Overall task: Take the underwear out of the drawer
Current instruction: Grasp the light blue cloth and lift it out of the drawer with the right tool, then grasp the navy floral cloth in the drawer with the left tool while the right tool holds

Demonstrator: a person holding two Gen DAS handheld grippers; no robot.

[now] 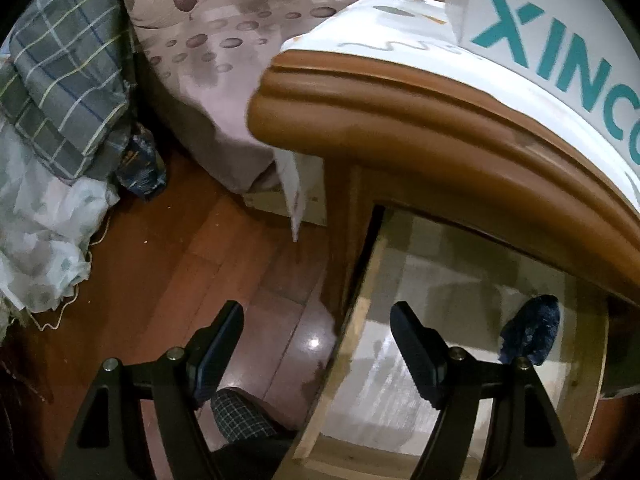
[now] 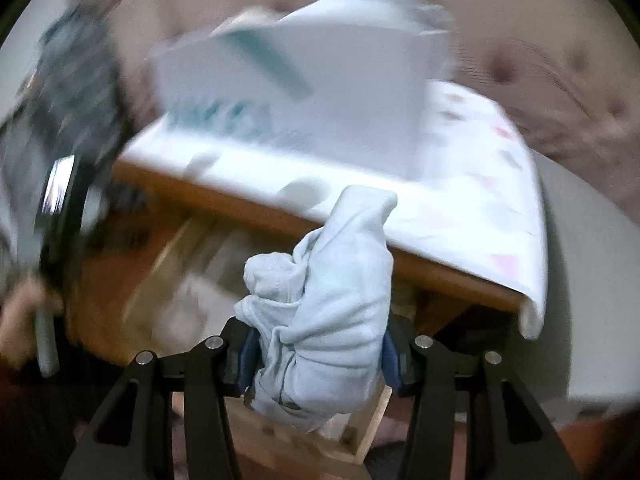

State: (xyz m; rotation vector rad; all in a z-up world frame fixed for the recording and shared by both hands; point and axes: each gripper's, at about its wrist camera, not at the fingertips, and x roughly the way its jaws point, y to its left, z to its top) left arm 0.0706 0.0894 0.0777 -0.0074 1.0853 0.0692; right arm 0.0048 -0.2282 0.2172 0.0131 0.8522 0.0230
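Dim indoor light; floor [image 1: 312,342] glare; right view motion-blurred; fisheye edges.

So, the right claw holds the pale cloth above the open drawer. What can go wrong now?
1. The pale blue underwear is bunched in the right claw with loose folds hanging, so it may slip out or snag on the drawer's wooden rim.
2. The left claw hangs open over the drawer edge and could knock it.

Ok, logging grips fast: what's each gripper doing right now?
Left gripper: open, holding nothing.
Right gripper: shut on pale blue underwear.
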